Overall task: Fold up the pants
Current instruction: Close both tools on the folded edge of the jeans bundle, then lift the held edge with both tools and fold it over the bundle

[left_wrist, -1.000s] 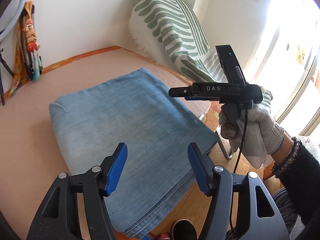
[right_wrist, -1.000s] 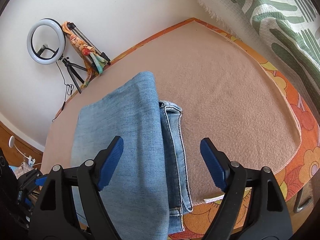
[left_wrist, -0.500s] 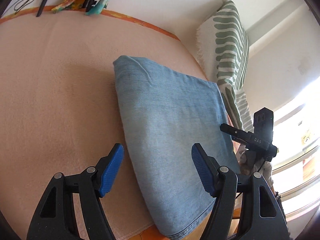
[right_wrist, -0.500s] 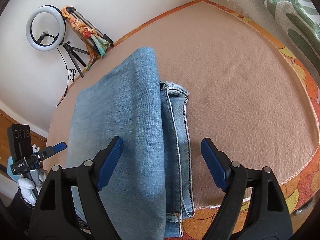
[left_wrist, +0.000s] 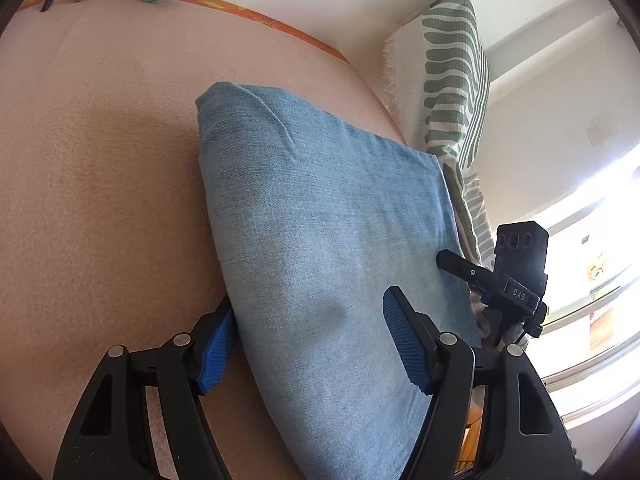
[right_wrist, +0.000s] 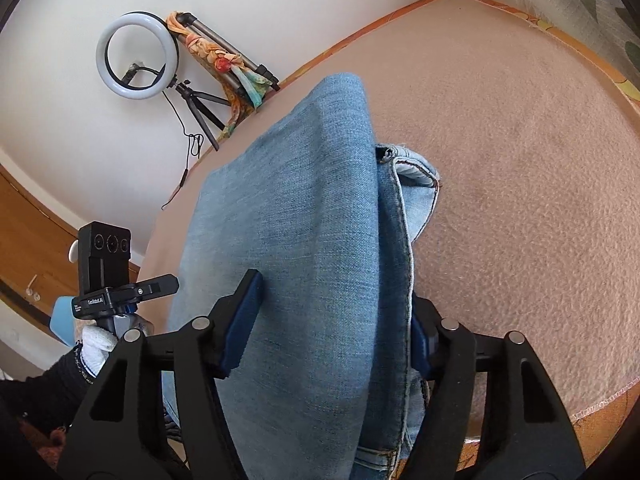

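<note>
On the pink blanket (left_wrist: 100, 184) covering the bed, the folded pants (left_wrist: 320, 240) are laid as a thick denim stack near the front edge, and both grippers are placed around opposite sides of it. The left gripper (left_wrist: 308, 344) is seen wide apart, 1 blue pad tucked at the stack's left edge, the other over the denim; nothing is clamped yet. The right gripper (right_wrist: 332, 320) is likewise spread, 1 pad on top of the fabric, the other hidden behind the seamed edge, so actual contact cannot be told. For the step in hand, judged as gripping both sides for a final fold or lift, all layers should be caught together, pads pushed fully under the bottom layer, and both sides closed evenly so the stack is not skewed. Only the right wrist view shows the waistband and stitched hems (right_wrist: 404, 216) sticking out from under the top layer, plus the ring light (right_wrist: 136, 56). Only the left wrist view shows the striped throw (left_wrist: 456, 72) and the window.
</note>
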{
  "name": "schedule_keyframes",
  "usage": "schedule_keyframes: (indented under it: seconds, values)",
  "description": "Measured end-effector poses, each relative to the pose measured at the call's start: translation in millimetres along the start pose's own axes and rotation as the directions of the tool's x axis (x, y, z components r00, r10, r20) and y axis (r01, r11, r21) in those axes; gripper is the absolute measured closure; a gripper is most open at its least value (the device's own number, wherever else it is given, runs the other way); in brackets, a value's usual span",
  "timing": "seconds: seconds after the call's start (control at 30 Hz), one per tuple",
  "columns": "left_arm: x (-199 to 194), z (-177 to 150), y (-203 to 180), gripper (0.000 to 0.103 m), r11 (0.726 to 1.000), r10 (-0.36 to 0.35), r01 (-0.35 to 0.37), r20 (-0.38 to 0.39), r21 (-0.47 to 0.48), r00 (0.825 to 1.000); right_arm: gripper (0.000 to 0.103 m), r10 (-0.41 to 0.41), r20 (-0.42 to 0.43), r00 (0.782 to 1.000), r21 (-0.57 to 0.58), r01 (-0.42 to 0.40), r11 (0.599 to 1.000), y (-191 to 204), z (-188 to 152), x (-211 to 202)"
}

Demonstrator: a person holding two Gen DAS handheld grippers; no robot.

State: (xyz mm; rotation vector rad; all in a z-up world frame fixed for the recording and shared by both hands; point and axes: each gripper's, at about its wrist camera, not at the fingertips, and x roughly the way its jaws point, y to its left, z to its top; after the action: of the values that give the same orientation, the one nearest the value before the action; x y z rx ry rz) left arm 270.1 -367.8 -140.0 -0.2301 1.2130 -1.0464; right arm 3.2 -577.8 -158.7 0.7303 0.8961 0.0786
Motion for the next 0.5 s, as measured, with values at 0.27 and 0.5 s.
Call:
schedule_keyframes:
  seconds: [0.27, 0.5]
  values:
    - [3, 5, -9, 0.07, 1.0, -0.003, 0.002, 0.031, 0.028, 1.0, 0.076, -0.099, 0.027, 0.995, 0.019, 0.099, 0.995, 21, 2, -7]
    - [-11, 12, -21, 0.086, 0.995, -0.01, 0.005, 0.052, 0.097, 0.999, 0.083, -0.254, 0.026, 0.967, -0.075, 0.255, 0.964, 61, 9, -19]
